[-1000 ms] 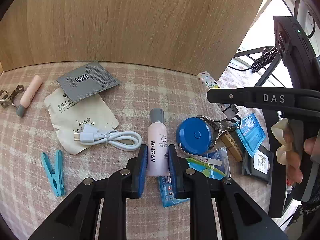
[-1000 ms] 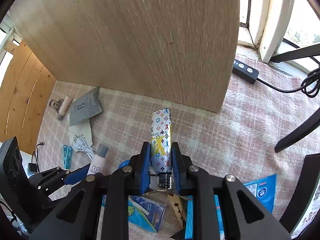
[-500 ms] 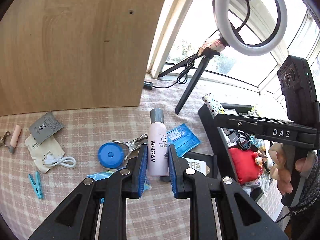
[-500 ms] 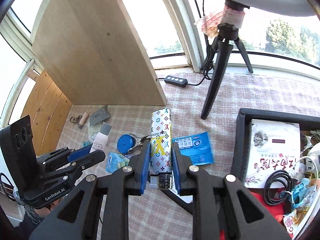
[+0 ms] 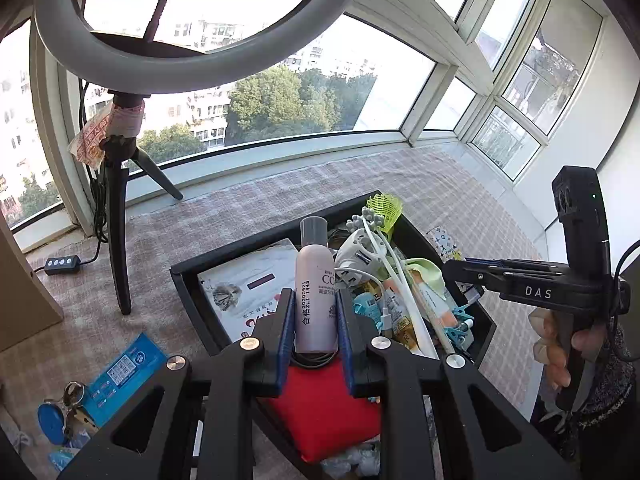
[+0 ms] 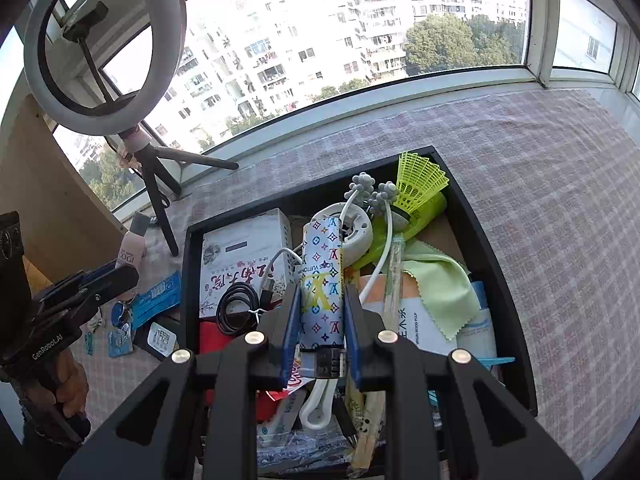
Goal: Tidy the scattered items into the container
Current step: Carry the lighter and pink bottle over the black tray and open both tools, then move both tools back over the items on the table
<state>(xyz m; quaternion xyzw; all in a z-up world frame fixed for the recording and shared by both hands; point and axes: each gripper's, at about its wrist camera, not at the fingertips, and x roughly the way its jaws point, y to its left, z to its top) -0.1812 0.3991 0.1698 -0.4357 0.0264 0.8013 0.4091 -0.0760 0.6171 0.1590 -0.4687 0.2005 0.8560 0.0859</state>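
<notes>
The left gripper (image 5: 316, 330) clamps a pink bottle (image 5: 316, 296) printed "20200321 ZLT 1443". The right gripper (image 6: 322, 332) clamps a monogram lighter (image 6: 322, 280) – "LOUIS VUITTON" – over the black box (image 6: 492, 248).

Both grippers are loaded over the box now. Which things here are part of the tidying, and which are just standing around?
Part of the job:
- pink bottle, in left gripper
- patterned lighter, in right gripper
- black container
- blue packet and blue tape measure, outside the container

Just standing around:
- ring light on tripod
- power strip
</notes>
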